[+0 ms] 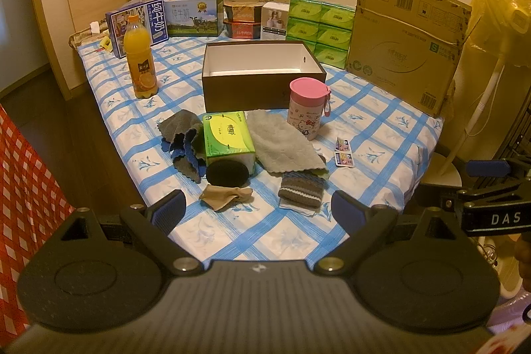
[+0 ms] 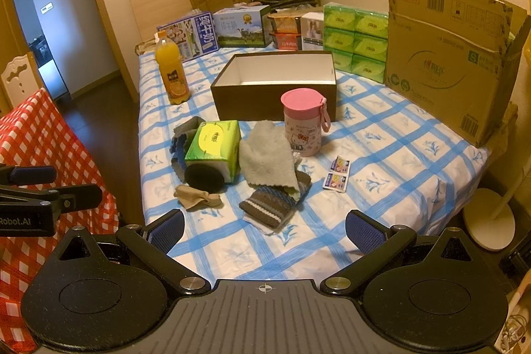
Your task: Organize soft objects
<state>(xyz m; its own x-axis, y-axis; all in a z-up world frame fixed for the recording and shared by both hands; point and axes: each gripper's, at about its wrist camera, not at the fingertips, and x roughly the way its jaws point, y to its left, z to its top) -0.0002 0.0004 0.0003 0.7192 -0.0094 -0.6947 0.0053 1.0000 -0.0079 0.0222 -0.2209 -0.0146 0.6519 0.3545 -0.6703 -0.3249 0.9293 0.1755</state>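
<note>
We hold the left gripper and right gripper wide open and empty, low in frame; the grey cloth, striped sock and tissue pack lie mid-frame before the open box.

Checked bed under cloths, box

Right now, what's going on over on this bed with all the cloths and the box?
A person holds two grippers above the near edge of the bed, both with jaws open and empty. The left gripper and right gripper hover short of the soft things: a grey cloth, a pale towel, a striped knit piece and a beige sock. The open box behind them holds nothing visible. Nothing is grasped yet.
</note>
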